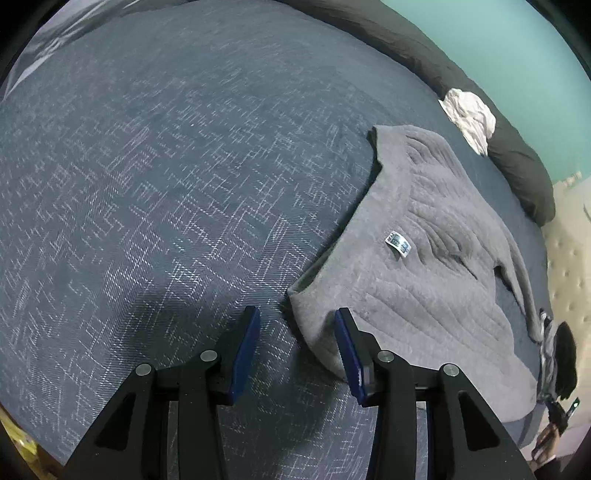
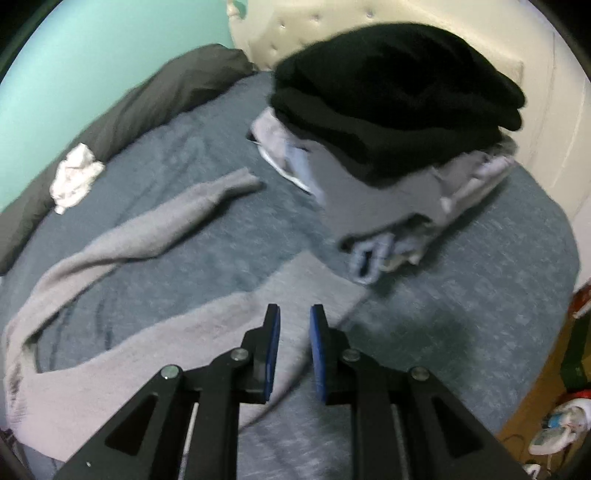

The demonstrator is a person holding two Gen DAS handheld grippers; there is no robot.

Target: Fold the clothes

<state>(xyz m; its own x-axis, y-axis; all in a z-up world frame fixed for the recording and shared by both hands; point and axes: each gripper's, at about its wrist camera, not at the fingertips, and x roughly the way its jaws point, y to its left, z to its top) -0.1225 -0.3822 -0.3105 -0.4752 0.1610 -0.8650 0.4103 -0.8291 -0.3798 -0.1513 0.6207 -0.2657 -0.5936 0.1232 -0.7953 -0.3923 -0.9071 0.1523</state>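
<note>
Left gripper [image 1: 297, 314] beside fuzzy sweater [image 1: 424, 266]

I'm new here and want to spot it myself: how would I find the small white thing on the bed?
Start at the dark bolster running along the turquoise wall at the far edge of the bed. The white cloth lies against it, just beyond the grey sweater. It alone is white and crumpled into a ball, while the sweater lies spread flat.

Home bedroom: bed [image 1: 166, 184], tufted headboard [image 2: 369, 14], folded clothes stack [image 2: 388, 147].
</note>
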